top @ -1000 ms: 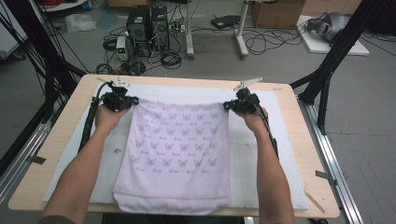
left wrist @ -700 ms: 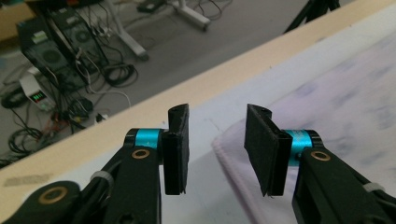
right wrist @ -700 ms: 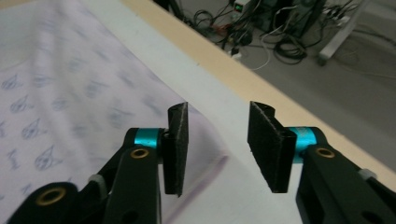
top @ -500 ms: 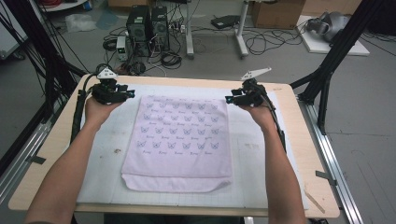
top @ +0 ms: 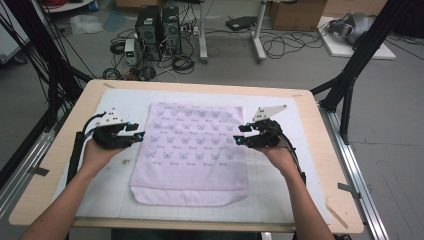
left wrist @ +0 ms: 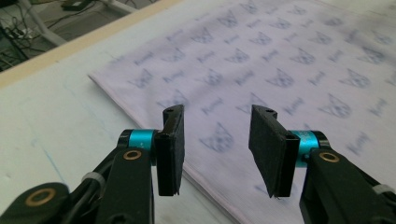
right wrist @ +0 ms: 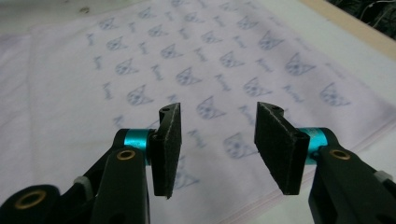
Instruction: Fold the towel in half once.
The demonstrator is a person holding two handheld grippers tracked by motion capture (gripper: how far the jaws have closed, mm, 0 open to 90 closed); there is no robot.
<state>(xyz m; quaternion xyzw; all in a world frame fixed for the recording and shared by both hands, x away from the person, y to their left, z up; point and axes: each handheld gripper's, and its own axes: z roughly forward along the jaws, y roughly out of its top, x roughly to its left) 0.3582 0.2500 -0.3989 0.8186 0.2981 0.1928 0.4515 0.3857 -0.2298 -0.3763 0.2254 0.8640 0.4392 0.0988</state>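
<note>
The pink butterfly-print cloth (top: pixel 190 152) lies flat and folded in the middle of the white mat (top: pixel 280 195) on the tabletop (top: pixel 320 150), so both tools are released, jaws apart and empty: the left tool (top: pixel 137 134) at its left edge, the right tool (top: pixel 239 136) at its right edge. Half a second ago the hands were at the far corners; now they have come nearer the person, probably to take the side edges for another fold.

the pale pink folded cloth (top: pixel 190 152) carries rows of small blue cat-face prints, and between them a short blue word in script is repeated. the letters are too blurred to read in any view. no other text, label or number can be read.
</note>
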